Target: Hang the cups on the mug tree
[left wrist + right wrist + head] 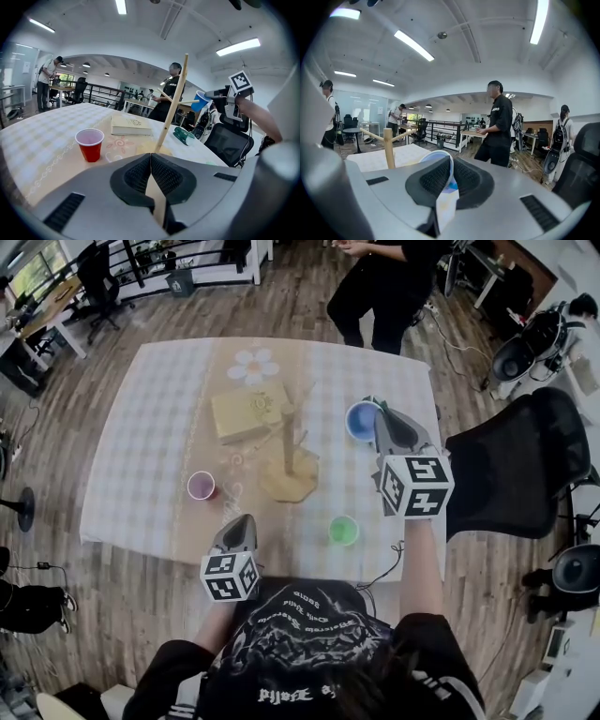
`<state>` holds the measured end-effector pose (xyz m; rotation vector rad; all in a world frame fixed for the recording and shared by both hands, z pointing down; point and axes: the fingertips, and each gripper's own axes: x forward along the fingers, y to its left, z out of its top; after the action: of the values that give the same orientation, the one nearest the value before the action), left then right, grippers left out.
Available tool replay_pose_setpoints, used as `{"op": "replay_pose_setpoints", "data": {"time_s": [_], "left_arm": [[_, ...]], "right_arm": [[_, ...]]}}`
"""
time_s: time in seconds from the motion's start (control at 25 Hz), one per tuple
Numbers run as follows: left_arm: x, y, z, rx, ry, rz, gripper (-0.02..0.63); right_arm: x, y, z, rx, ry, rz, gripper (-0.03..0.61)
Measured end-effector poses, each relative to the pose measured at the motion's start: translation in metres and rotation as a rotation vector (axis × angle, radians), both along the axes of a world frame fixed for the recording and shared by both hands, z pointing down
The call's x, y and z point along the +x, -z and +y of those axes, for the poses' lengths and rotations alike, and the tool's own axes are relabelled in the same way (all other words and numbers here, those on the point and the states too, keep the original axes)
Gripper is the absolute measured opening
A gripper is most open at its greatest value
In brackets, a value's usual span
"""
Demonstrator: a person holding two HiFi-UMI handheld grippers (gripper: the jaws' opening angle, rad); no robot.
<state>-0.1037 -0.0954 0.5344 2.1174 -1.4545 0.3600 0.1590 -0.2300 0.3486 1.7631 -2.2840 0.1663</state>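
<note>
The wooden mug tree (288, 460) stands mid-table on its flat base, all pegs bare. My right gripper (379, 415) is to the right of it and above the table, shut on the rim of a blue cup (362, 420). In the right gripper view the blue cup's wall (440, 161) sits pinched between the pads, with the tree (388, 145) off to the left. A red cup (201, 486) stands left of the tree, a green cup (343, 530) near the front edge. My left gripper (236, 535) hovers at the front edge, jaws shut and empty (151, 161).
A tan book (247, 412) lies behind the tree on the checked cloth (150, 446). A teal object (183, 135) lies on the table beyond the tree. A person (380, 287) stands at the far side. A black office chair (511, 465) is at the right.
</note>
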Motion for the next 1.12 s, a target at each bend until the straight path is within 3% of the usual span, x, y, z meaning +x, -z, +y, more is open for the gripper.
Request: {"op": "replay_pose_setpoints", "data": {"time_s": [0.16,0.4,0.68,1.12], "left_arm": [[-0.003,0.000,0.000,-0.001,0.011,0.007,0.021],[-0.008,-0.002,0.001,-0.010,0.012,0.017,0.021],[-0.015,-0.005,0.001,-0.017,0.021,0.011,0.021],[-0.025,-0.007,0.001,-0.019,0.045,0.035,0.021]], "right_arm": [[-0.011,0.012,-0.008,0.038,0.011,0.083,0.031],[-0.028,0.030,-0.024,0.083,0.018,0.122,0.031],[-0.053,0.041,-0.038,0.128,0.038,0.266,0.031],[-0.080,0.052,-0.038,0.172,0.090,0.277,0.031]]}}
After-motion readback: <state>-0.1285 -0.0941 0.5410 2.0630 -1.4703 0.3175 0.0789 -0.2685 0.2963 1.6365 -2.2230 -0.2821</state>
